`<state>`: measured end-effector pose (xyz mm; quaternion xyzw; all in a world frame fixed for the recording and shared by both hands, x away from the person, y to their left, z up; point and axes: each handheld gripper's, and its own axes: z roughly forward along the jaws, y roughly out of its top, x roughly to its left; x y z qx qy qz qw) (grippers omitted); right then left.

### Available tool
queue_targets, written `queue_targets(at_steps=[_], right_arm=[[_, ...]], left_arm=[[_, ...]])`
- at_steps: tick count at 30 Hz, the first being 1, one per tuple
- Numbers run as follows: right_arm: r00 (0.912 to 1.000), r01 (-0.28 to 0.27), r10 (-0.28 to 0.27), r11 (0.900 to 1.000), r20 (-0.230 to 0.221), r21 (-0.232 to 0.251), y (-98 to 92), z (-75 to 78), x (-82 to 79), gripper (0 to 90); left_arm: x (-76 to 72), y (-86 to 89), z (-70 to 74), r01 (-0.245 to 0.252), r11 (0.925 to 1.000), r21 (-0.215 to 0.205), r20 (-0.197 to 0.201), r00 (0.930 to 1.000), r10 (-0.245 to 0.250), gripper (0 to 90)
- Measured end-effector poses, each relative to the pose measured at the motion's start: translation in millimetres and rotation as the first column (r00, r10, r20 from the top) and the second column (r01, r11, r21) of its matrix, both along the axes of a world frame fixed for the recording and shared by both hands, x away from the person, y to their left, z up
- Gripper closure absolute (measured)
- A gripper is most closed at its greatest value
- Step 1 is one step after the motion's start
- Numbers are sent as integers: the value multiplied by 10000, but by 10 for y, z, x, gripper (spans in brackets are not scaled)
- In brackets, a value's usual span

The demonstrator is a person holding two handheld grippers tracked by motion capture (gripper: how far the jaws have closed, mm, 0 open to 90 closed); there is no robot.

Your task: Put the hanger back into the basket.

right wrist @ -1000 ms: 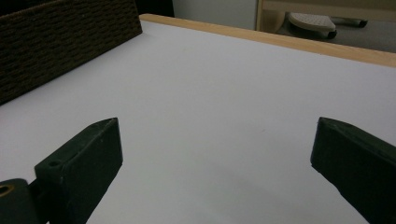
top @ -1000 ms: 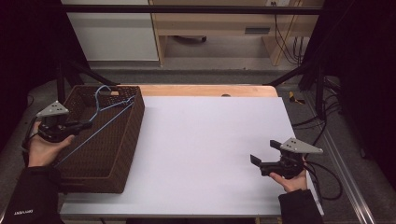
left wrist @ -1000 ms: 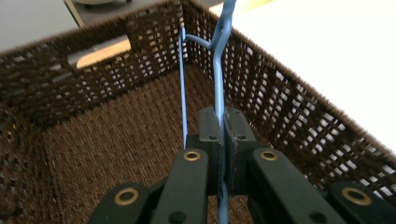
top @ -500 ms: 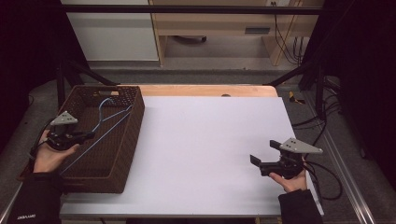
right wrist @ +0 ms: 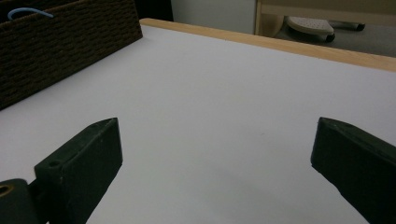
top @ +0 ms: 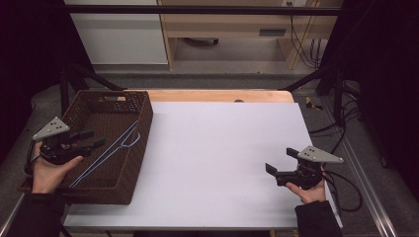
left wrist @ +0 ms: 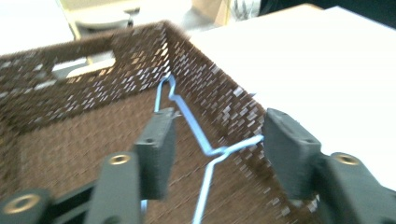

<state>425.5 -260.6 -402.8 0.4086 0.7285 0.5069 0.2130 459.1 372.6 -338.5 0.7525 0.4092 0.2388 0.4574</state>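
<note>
From the high view I see my left gripper (top: 91, 139) over the brown wicker basket (top: 129, 177) at the table's (top: 222, 148) left edge; its jaws are apart and hold nothing. A blue wire hanger (top: 106, 157) lies in the basket, long axis running from the near left corner up toward the far right wall, hook end farthest from me. The left gripper view adds the bent neck (left wrist: 212, 151) between the open jaws, though blur hides whether it touches them. At right, my right gripper (top: 281, 165) hovers over bare table, jaws wide, empty; its own view catches the hook (right wrist: 28, 11) peeking above the basket rim.
</note>
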Motion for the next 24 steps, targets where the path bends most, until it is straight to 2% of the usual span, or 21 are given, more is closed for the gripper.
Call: queue_targets(at_steps=[1,2,5,6,7,8,9,10,15,16,18,24], right_arm=[[10000,0,0,10000,0,0,0,0,0,24],[10000,9,-9,10000,24,13,0,5,-3,23],[10000,-2,2,10000,31,61,-1,10,-7,23],[10000,-20,20,10000,64,-15,-11,14,-10,22],[10000,-19,19,10000,78,-11,-13,17,-12,22],[10000,2,-2,10000,96,23,-13,20,-14,22],[9999,17,-18,10000,116,65,-13,23,-15,22],[9999,13,-14,10000,133,62,-17,26,-17,22],[9999,19,-20,10000,153,90,-22,32,-21,21],[9999,19,-21,10000,171,93,-22,33,-23,20],[9998,12,-14,10000,203,84,-26,37,-26,19],[9996,80,-85,9998,269,204,-53,59,-45,19]], left_arm=[[0,0,0,0,10000,0,0,10000,0,402],[-64,-83,35,24,9999,-165,326,9995,-19,364],[-125,-181,57,112,9996,-278,526,9986,-97,270],[-199,-294,63,279,9994,-226,728,9970,-262,226],[-199,-294,63,279,9994,-226,728,9970,-262,194],[-263,-391,52,478,9984,-318,798,9958,-451,167],[-263,-391,52,478,9984,-318,798,9958,-451,148],[-315,-467,33,606,9975,-352,866,9946,-574,130],[-401,-609,-37,861,9953,-434,874,9928,-820,74],[-429,-669,-82,1104,9925,-525,857,9907,-1057,66],[-449,-725,-137,1196,9912,-560,793,9902,-1150,53],[-468,-776,-235,1141,9925,-445,821,9905,-1101,44]])
